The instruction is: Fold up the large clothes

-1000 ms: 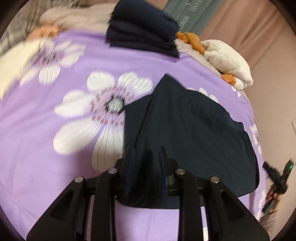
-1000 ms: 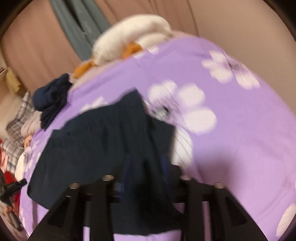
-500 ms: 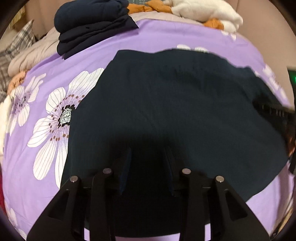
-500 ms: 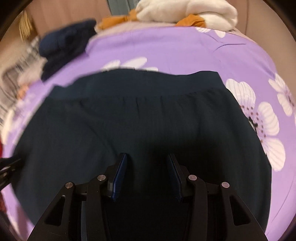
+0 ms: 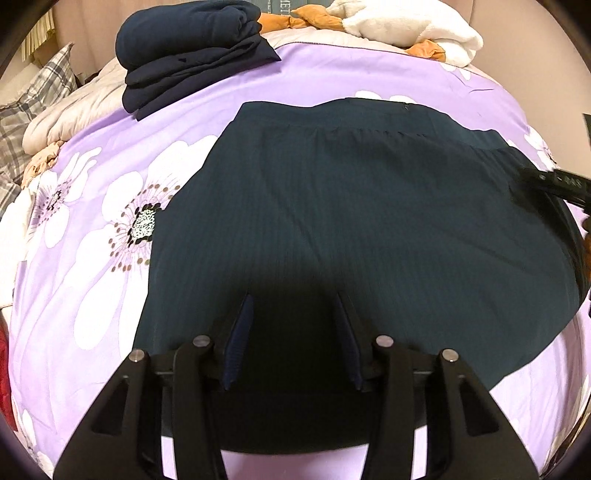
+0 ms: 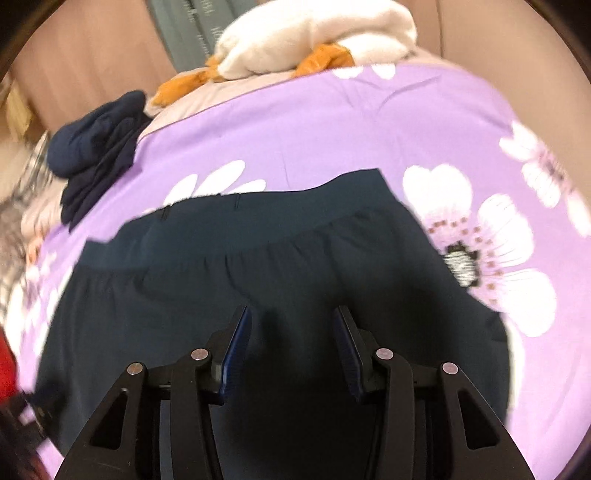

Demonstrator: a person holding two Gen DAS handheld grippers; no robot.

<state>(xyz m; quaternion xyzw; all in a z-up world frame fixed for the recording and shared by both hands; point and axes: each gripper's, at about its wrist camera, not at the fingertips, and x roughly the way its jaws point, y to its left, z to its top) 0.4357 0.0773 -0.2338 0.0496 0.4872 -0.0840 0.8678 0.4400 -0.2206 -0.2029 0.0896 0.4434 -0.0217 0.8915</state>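
The dark navy garment [image 5: 369,229] lies spread flat on the purple flowered bedspread [image 5: 92,258], its waistband toward twelve o'clock. The left gripper [image 5: 293,306] hangs over the hem at six o'clock; its fingers [image 5: 242,325] are parting at this moment, the gap between them showing only cloth lying below, nothing pinched. The right gripper [image 6: 291,321] hovers over the same garment [image 6: 258,280], its fingers [image 6: 236,332] released and partly apart, with fabric under them but none clamped between the pads. A folded navy pile [image 5: 192,48] sits at eleven o'clock, well apart, and a white plush bundle [image 5: 406,26] at one o'clock.
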